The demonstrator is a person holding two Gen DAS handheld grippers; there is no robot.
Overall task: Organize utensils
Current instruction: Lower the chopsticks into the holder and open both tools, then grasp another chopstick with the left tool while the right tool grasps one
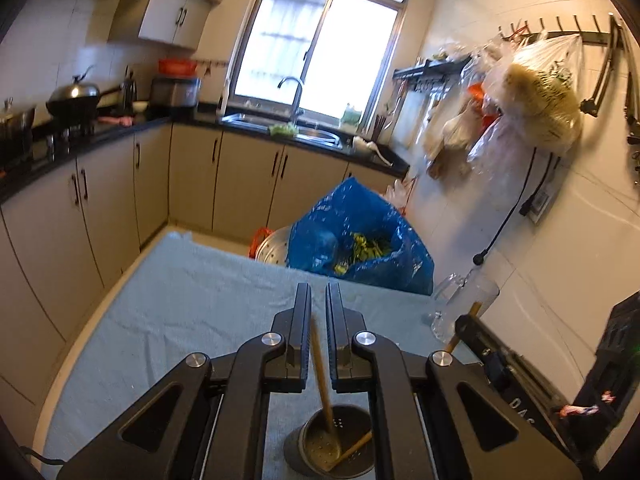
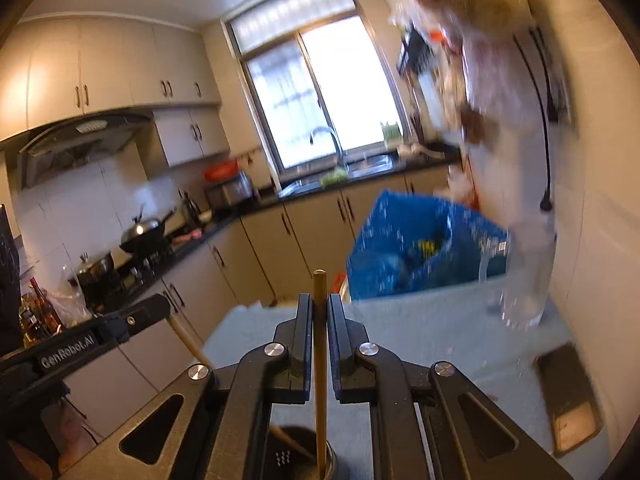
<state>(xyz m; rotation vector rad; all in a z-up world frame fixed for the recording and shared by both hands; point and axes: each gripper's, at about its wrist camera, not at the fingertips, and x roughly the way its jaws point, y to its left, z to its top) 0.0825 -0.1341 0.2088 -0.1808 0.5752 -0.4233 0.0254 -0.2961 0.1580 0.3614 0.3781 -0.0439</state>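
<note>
Grey-blue cloth is seen covering the worktop (image 1: 192, 296), on which a blue plastic bag (image 1: 360, 232) is set at the far edge, with a clear glass jug (image 1: 460, 304) near it toward the wall. A perforated metal utensil holder (image 1: 338, 442) is placed on the cloth directly beneath both tools. The left tool (image 1: 318, 300) is shown clenched on a wooden chopstick (image 1: 320, 364), whose lower end is dipped into the holder beside a second stick lying inside. The right tool (image 2: 320, 312) is likewise closed around an upright wooden chopstick (image 2: 320, 360), whose lower end is lowered into the holder (image 2: 304, 456). Motion blur is noted at the right.
</note>
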